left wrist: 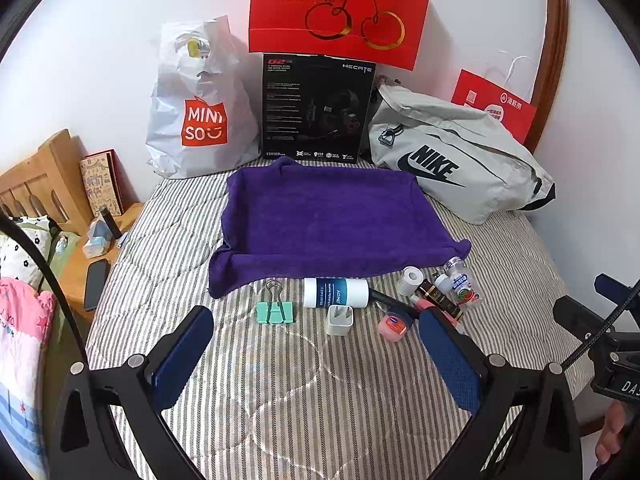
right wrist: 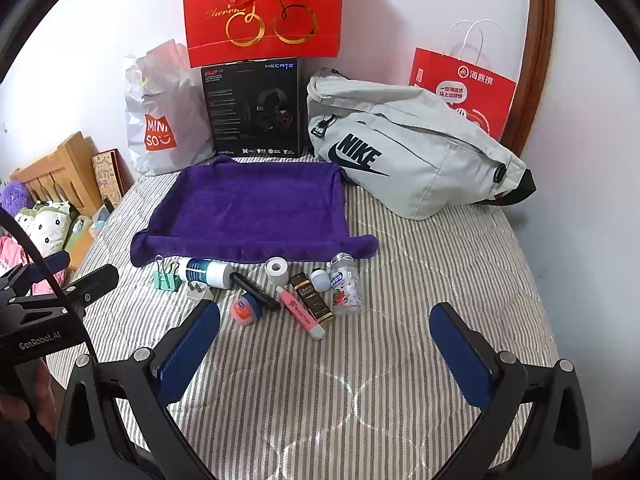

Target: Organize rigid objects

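Observation:
A purple towel-lined tray (left wrist: 336, 220) (right wrist: 248, 212) lies on the striped bed. In front of it lie a green binder clip (left wrist: 275, 311) (right wrist: 166, 279), a white-and-blue tube (left wrist: 335, 293) (right wrist: 206, 273), a white plug (left wrist: 340, 320) (right wrist: 200, 294), a small pink tin (left wrist: 395, 325) (right wrist: 245, 309), a tape roll (left wrist: 410, 280) (right wrist: 277, 271), a pink marker (right wrist: 301, 313), a brown box (right wrist: 312, 298) and a clear candy bottle (left wrist: 464, 283) (right wrist: 346, 290). My left gripper (left wrist: 316, 356) is open and empty, just short of the plug. My right gripper (right wrist: 324, 352) is open and empty, nearer than the marker.
At the back stand a Miniso bag (left wrist: 200, 112), a black headset box (left wrist: 316, 108), a red cherry bag (left wrist: 340, 8), a grey Nike bag (left wrist: 452, 156) and a red paper bag (right wrist: 464, 88). A wooden headboard and shelf with a phone (left wrist: 96, 284) are left.

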